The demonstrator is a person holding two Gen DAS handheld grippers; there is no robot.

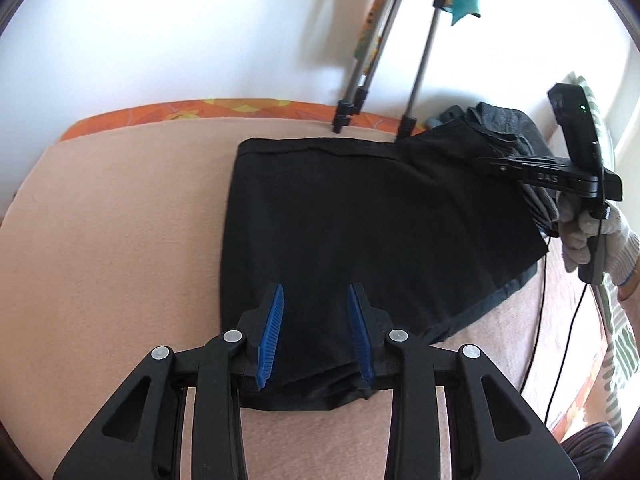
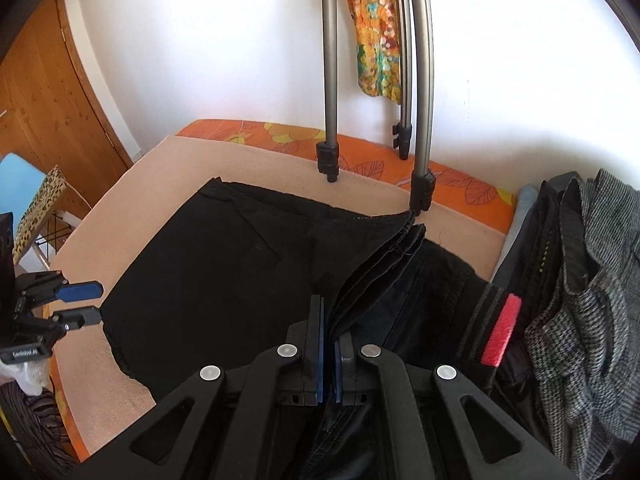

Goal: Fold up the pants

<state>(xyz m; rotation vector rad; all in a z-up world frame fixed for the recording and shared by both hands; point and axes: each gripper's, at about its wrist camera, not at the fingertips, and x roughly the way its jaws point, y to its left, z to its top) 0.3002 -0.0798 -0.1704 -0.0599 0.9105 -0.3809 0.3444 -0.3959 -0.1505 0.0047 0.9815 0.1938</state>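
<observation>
Black pants (image 1: 352,220) lie folded on a beige blanket (image 1: 120,240). My left gripper (image 1: 316,300) is open, its blue pads over the near edge of the pants, with cloth between the fingers. In the right wrist view the pants (image 2: 208,276) spread flat and my left gripper (image 2: 82,304) shows open at their left edge. My right gripper (image 2: 329,322) is shut on a layered edge of the pants and holds it lifted off the surface. It also shows in the left wrist view (image 1: 516,162), held by a gloved hand at the pants' right end.
Tripod legs (image 2: 330,80) stand on the far edge of the bed by the white wall. A pile of grey and black clothes (image 2: 580,280) lies to the right. An orange floral sheet (image 2: 280,136) borders the blanket. A wooden door (image 2: 48,100) and chair are at left.
</observation>
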